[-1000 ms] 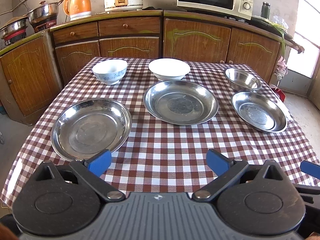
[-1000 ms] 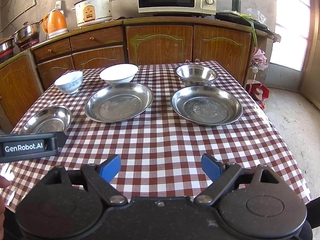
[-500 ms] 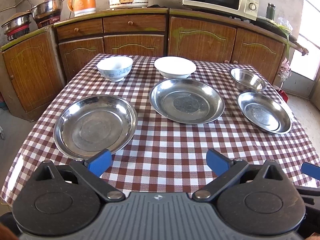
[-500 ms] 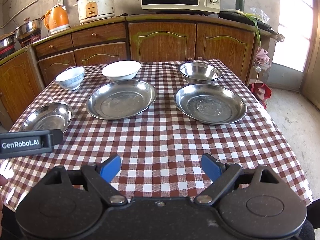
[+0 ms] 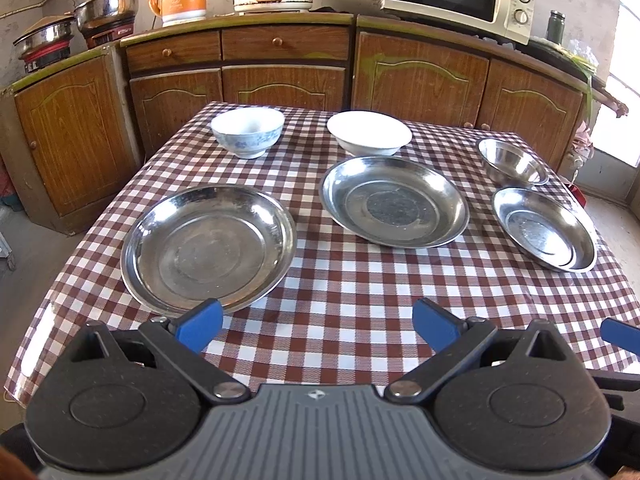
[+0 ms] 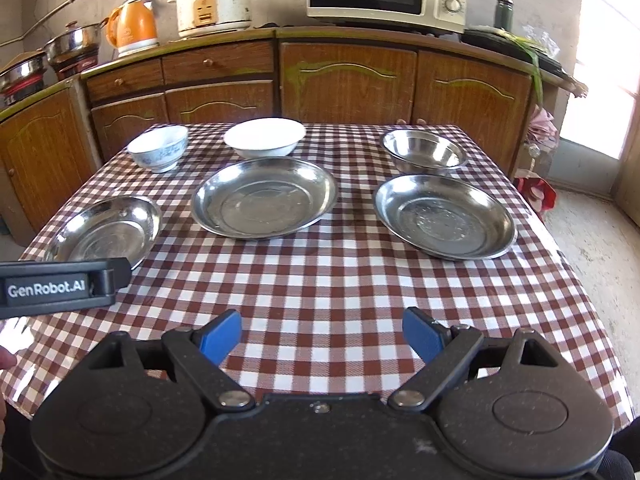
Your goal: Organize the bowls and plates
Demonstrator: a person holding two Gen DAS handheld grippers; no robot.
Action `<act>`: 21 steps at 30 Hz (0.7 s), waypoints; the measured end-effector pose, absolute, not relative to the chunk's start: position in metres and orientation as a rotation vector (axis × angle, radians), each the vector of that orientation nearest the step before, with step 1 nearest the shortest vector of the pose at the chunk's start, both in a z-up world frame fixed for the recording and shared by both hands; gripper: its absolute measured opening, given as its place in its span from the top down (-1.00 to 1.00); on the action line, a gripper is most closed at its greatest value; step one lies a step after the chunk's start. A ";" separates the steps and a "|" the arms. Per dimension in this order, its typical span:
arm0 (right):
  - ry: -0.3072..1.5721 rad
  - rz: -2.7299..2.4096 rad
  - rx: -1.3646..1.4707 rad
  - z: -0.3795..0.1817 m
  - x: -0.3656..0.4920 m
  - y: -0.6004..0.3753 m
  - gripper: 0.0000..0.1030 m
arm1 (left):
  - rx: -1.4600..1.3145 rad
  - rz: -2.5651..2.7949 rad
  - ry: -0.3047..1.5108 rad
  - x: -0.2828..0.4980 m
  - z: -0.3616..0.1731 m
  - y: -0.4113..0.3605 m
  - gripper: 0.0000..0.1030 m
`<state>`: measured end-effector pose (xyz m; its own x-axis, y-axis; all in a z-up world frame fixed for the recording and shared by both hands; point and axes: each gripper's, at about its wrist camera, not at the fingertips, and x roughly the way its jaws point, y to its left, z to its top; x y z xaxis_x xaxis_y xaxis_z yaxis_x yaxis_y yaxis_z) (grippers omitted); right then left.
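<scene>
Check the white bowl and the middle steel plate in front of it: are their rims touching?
Cannot tell. In both wrist views the white bowl sits directly behind the middle steel plate, and the plate's far rim overlaps the bowl's base; no tablecloth gap and no clear contact shows.

left wrist: near edge, facing cabinets (image 5: pixel 280 72) | right wrist: same, rightward | shared: table (image 5: pixel 360 304)

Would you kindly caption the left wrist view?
Open left gripper above checkered tablecloth set with three steel plates and three bowls.
</scene>
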<state>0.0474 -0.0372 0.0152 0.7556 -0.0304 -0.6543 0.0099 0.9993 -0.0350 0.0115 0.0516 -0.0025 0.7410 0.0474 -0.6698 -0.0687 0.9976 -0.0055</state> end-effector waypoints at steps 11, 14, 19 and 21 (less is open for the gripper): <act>0.701 0.049 -0.093 0.011 0.064 -0.004 -0.99 | -0.047 0.115 0.745 0.017 -0.010 0.074 -1.00; 0.693 0.080 -0.111 0.010 0.070 0.007 -0.99 | -0.050 0.135 0.749 0.018 -0.012 0.083 -1.00; 0.672 0.144 -0.153 0.005 0.084 0.031 -0.99 | -0.074 0.185 0.758 0.025 -0.015 0.105 -1.00; 0.657 0.171 -0.166 0.003 0.093 0.042 -0.99 | -0.081 0.218 0.757 0.029 -0.017 0.118 -1.00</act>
